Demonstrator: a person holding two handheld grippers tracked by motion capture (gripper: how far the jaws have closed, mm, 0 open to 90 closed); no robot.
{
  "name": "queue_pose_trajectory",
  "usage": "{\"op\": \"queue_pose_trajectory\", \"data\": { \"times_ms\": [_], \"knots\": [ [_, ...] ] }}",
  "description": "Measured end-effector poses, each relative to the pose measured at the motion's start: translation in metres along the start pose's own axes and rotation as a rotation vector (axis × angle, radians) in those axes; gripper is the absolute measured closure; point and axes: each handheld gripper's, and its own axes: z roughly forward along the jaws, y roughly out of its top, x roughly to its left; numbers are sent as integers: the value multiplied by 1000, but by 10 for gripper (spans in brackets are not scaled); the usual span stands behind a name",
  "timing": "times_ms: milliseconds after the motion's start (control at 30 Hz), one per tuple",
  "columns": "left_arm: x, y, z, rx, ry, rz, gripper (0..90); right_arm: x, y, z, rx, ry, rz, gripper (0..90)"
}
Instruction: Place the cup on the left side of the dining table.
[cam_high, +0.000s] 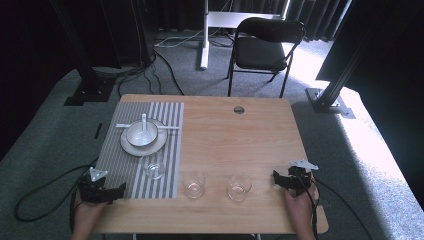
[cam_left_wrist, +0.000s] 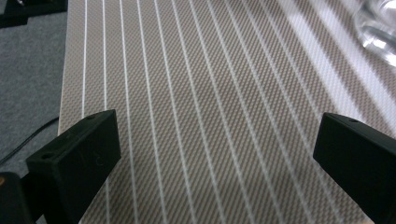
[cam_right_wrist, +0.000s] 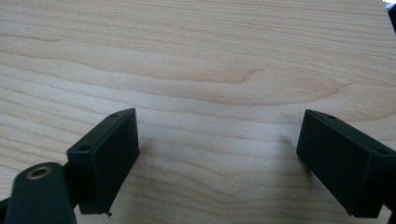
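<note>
A striped placemat (cam_high: 170, 150) covers the left part of the wooden table (cam_high: 240, 145). On it stand a white plate (cam_high: 131, 146) with a bowl (cam_high: 141, 134) and a white spoon (cam_high: 144, 121), and nearer me a clear glass (cam_high: 153, 166). Two more glasses (cam_high: 194, 184) (cam_high: 239, 187) stand on bare wood. My left gripper (cam_high: 120, 190) rests at the mat's near left corner, open, over the striped placemat (cam_left_wrist: 210, 93) with a glass (cam_left_wrist: 380, 28) at the far right. My right gripper (cam_high: 276, 178) sits at the table's near right, open above bare table (cam_right_wrist: 210, 60).
A black folding chair (cam_high: 265, 45) and a white table leg (cam_high: 204, 35) stand beyond the table. Black frame posts (cam_high: 345, 60) flank it. A round grommet (cam_high: 239, 110) sits near the far edge. Cables trail on the carpet at the left.
</note>
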Motion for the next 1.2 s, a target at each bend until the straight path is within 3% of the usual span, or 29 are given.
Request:
{"op": "queue_pose_trajectory", "data": {
  "times_ms": [200,467,967,1200],
  "knots": [
    [4,-11,-4,7,15,-19,12,0,0,0,0,0,0,124],
    [8,-23,-11,-33,1,-57,12,0,0,0,0,0,0,124],
    [9,-38,-21,-58,28,-32,12,0,0,0,0,0,0,124],
    [7,-40,-20,-69,13,-36,12,0,0,0,0,0,0,124]
  ]
}}
